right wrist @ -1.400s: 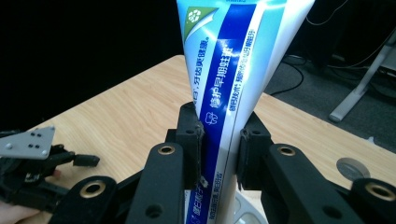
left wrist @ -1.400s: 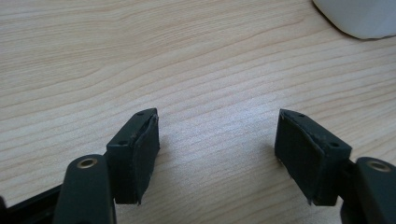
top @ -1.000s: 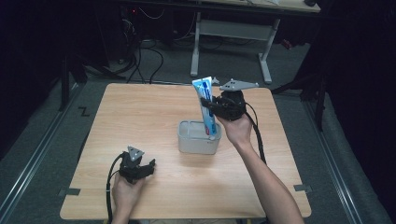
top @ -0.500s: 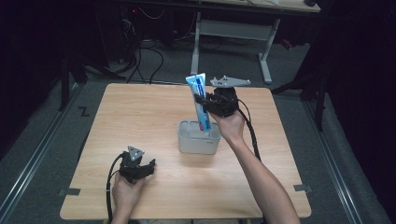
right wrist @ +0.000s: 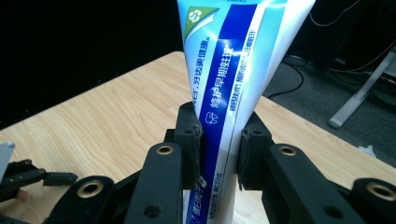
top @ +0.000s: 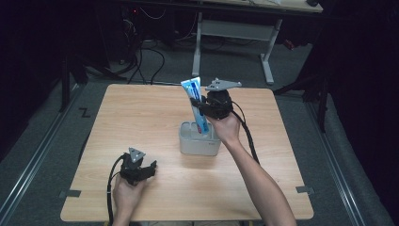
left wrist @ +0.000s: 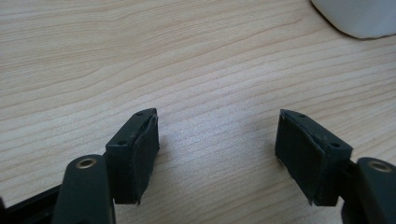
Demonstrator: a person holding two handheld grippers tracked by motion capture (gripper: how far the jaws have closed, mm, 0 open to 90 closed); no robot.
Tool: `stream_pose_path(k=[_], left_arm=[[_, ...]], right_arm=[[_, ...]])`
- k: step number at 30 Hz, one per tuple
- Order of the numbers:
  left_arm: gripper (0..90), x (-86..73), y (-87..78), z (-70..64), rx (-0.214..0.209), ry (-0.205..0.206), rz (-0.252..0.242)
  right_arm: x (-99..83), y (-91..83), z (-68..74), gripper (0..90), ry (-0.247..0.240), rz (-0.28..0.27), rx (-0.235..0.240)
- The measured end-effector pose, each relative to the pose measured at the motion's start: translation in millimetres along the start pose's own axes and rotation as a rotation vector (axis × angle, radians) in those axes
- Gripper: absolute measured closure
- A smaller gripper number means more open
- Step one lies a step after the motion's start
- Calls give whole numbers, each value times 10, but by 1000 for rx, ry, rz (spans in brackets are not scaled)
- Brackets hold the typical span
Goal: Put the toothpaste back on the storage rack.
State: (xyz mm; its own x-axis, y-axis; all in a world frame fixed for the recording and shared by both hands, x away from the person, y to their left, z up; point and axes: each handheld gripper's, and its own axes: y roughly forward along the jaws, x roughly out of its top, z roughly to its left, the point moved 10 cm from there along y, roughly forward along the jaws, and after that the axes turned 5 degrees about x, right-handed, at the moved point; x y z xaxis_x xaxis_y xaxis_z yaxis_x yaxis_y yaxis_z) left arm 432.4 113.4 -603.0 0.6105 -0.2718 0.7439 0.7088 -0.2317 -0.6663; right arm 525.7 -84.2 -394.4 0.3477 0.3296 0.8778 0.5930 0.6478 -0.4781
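The left hand-held gripper (top: 137,170) is rested low on the desk (top: 141,117) near its front left part, with its jaws spread wide and nothing held between them. To the right, the right hand-held gripper (top: 203,109) is closed tight on a toothpaste tube (top: 196,104), held upright above a white tub (top: 199,143). The tube is seen to be white and blue with a green corner. Its printed writing (right wrist: 219,79) is made out in the right gripper view.
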Motion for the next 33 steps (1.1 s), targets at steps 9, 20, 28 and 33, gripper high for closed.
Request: stream_pose_path(k=[9,20,28,33], left_arm=[[308,-3,-4,-1,-1,1,3],[309,-1,-1,4,4,-3,0],[309,-2,-1,5,4,-3,1],[309,-1,-1,5,4,-3,1]], right_arm=[[-100,91,15,738,8,18,17],[-231,104,-15,737,-6,60,4],[-303,113,-25,736,-10,79,-1],[-319,113,-25,736,-6,77,-7]])
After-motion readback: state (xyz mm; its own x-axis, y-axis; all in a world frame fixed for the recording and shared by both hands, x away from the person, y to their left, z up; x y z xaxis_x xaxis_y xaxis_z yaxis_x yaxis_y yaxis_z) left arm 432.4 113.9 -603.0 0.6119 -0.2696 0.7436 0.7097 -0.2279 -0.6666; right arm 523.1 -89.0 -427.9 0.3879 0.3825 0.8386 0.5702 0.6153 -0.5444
